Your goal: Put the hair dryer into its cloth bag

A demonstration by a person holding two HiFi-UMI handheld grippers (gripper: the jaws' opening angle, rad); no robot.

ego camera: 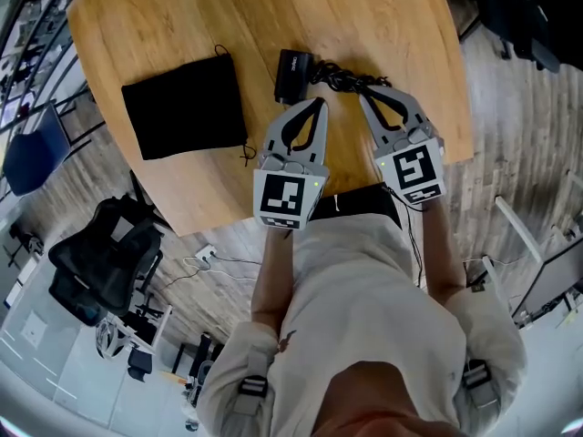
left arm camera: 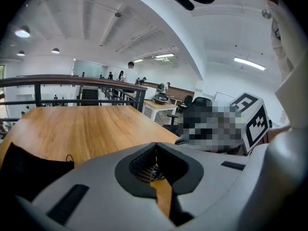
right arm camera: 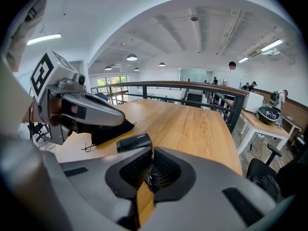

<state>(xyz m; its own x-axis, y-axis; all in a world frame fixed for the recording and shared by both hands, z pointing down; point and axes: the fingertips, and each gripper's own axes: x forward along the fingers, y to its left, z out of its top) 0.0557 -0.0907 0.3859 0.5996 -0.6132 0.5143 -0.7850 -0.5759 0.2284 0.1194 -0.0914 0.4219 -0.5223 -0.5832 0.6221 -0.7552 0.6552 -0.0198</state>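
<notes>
A black hair dryer [ego camera: 293,75] lies on the wooden table [ego camera: 182,25], its coiled black cord [ego camera: 348,79] trailing right. To its left lies the flat black cloth bag [ego camera: 184,107] with a drawstring. My left gripper [ego camera: 320,104] is shut, its tips just below the dryer's right end. The tips of my right gripper [ego camera: 366,96], also shut, are beside the cord with nothing seen gripped. In the right gripper view the dryer [right arm camera: 134,142] and bag [right arm camera: 113,130] lie ahead of the shut jaws, and a piece of cord [right arm camera: 153,181] shows through their opening. The bag's corner [left arm camera: 29,170] shows at lower left in the left gripper view.
The table's near edge [ego camera: 228,217] runs just under both grippers. On the floor to the left stand a black office chair [ego camera: 105,262] and a blue chair [ego camera: 35,157]. A dark railing [right arm camera: 192,88] borders the table's far side.
</notes>
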